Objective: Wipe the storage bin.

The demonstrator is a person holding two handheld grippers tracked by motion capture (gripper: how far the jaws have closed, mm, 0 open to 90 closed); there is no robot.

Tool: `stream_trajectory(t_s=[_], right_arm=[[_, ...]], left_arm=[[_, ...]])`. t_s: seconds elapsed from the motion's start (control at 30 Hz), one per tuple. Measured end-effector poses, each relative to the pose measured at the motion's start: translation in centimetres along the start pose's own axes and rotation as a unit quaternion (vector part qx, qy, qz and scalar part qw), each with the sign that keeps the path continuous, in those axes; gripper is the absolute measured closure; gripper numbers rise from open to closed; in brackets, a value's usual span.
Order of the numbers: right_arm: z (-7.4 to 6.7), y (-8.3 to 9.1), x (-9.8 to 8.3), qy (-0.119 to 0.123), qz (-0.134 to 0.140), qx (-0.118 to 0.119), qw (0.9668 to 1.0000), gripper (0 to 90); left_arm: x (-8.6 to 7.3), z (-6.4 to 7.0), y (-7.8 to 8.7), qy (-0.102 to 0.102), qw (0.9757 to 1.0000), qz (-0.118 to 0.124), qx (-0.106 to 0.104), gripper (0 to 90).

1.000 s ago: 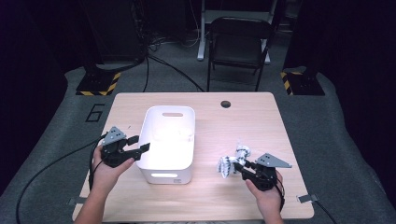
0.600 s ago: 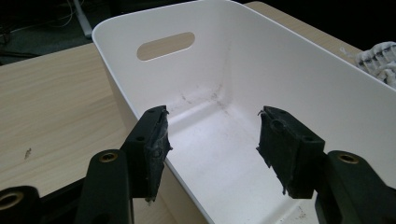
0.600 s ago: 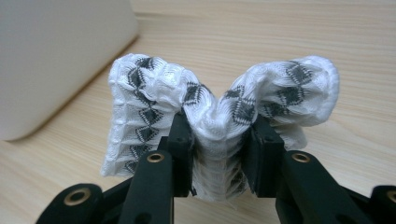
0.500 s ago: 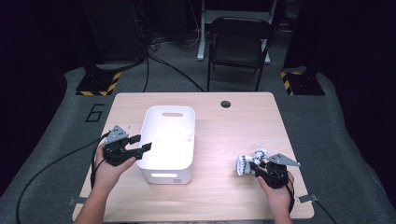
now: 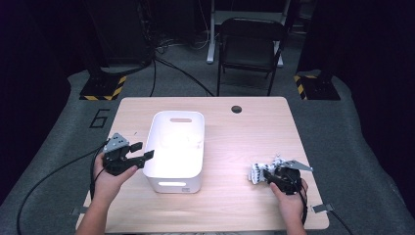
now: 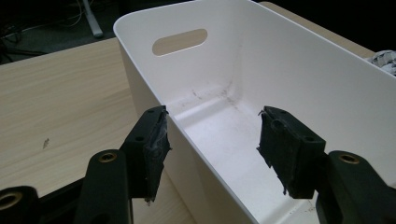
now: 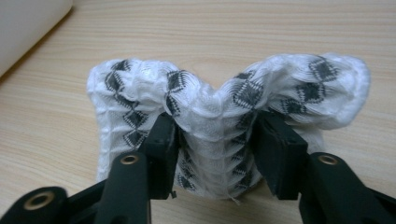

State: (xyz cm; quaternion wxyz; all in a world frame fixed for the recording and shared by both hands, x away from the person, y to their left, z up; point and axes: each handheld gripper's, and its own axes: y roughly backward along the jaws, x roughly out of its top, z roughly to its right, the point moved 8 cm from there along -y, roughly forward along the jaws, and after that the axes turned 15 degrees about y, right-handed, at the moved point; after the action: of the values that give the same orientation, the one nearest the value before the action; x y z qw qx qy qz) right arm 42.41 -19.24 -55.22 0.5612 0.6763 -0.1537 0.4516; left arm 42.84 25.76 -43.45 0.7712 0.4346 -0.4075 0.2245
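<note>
A white cloth with black diamond patterns [image 5: 258, 172] [image 7: 210, 93] lies bunched on the wooden table [image 5: 235, 142] at the front right. My right gripper [image 5: 266, 175] [image 7: 212, 135] has its pads against both sides of the cloth's pinched middle; its jaws have just been opening, with the cloth still between them. A white plastic bin [image 5: 176, 115] [image 6: 303, 70] stands left of centre, with nothing inside it. My left gripper [image 5: 143, 150] [image 6: 212, 135] is open and straddles the bin's near left wall, one jaw outside and one inside, neither pressing. The cloth [image 6: 385, 58] peeks past the bin's far rim.
A black chair [image 5: 249, 34] stands beyond the table's far edge. A dark cable hole [image 5: 237, 108] sits near the far edge of the table. Cables trail off the front corners. Bare wood lies between the bin and the cloth.
The right hand carried the cloth rightward and down until it rested on the table, and its jaws now stand wider. The left hand stayed at the bin's wall.
</note>
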Motion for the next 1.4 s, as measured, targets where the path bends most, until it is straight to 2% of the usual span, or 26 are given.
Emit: stream_trajectory(t_s=[0.1,0.2,0.33,0.43,0.5,0.53,0.73,0.83,0.97,1.0,1.13,1.27,1.4], right_arm=[[-0.1,0.1,0.2,0.002,0.003,-0.001,1.0000,46.4],[-0.2,0.3,0.4,0.000,0.007,-0.011,0.9999,41.4],[-0.3,0.9,0.9,0.000,0.023,-0.021,0.9995,37.2],[-0.4,1.3,1.5,0.005,0.044,-0.029,0.9986,35.6],[-0.5,1.7,1.8,0.011,0.054,-0.040,0.9977,35.0],[-0.5,2.0,2.0,0.012,0.062,-0.047,0.9969,34.9],[-1.0,3.5,3.4,0.027,0.106,-0.073,0.9913,33.8],[-1.6,3.9,4.0,0.031,0.116,-0.066,0.9905,33.8],[-3.1,4.2,4.8,0.041,0.137,-0.037,0.9891,35.5],[-3.7,4.2,4.9,0.047,0.132,-0.025,0.9899,36.2],[-5.2,3.7,5.0,0.054,0.134,-0.001,0.9896,36.7],[-6.8,2.7,4.7,0.074,0.115,0.023,0.9903,36.7],[-8.1,1.5,4.2,0.096,0.093,0.047,0.9899,36.7]], left_arm=[[0.0,-0.2,0.1,0.001,1.0000,0.000,0.004,41.3],[0.0,-0.3,0.2,0.003,1.0000,-0.002,0.002,41.3],[0.0,-0.5,0.3,0.005,1.0000,-0.001,0.002,41.0],[0.1,-0.6,0.4,0.009,1.0000,0.002,0.002,41.0],[0.1,-0.7,0.5,0.008,1.0000,-0.002,0.001,40.9],[0.2,-0.8,0.5,0.010,0.9999,0.004,0.002,40.8],[0.3,-1.2,0.9,0.015,0.9999,0.006,0.004,40.6],[0.3,-1.4,1.0,0.016,0.9998,0.008,0.007,40.6],[0.2,-1.7,1.0,0.018,0.9998,0.007,0.009,40.4],[0.1,-1.8,1.1,0.020,0.9997,0.004,0.012,40.3],[-0.1,-2.1,1.1,0.019,0.9997,-0.001,0.016,40.0],[-0.2,-2.7,1.3,0.021,0.9995,0.000,0.024,39.9],[-0.5,-3.6,1.6,0.032,0.9989,0.000,0.035,39.9]])
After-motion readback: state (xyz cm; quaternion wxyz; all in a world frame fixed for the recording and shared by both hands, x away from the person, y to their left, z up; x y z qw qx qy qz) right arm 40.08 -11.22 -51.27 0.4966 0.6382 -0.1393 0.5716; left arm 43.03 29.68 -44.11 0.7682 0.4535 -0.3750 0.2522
